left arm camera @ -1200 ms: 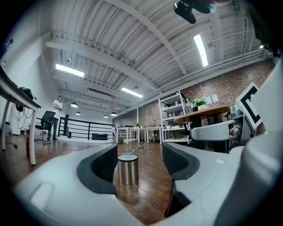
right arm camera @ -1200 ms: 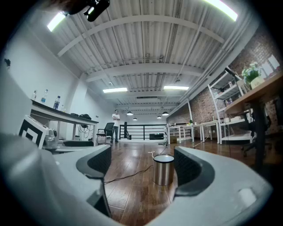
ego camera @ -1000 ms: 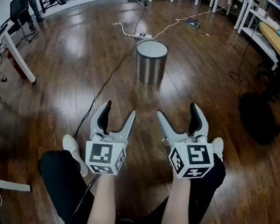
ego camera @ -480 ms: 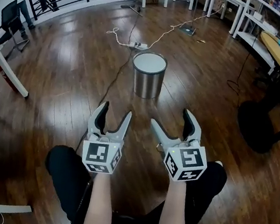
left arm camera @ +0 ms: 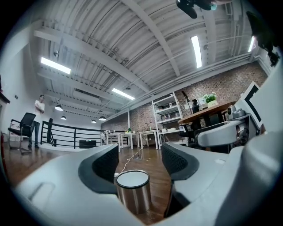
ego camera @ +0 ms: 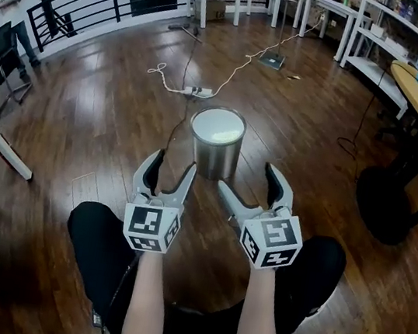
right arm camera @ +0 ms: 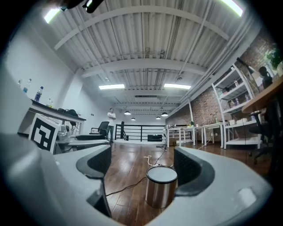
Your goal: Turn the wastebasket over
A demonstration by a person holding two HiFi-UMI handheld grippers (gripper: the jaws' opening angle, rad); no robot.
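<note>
left tongs [ego camera: 172, 163] and right tongs [ego camera: 248, 178] are hanging wide open, empty, near the wastebasket [ego camera: 215, 144], which is standing upright, long axis vertical.

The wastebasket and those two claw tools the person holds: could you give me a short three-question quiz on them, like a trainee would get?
1. True or false: the wastebasket lies on its side.
2. Pick one. The left gripper and the right gripper are:
A. both open and empty, short of the wastebasket
B. both shut on the wastebasket
C. one open, one shut on a cable
3. What does the wastebasket stand on?

Key
1. False: it stands upright.
2. A
3. The wooden floor.
</note>
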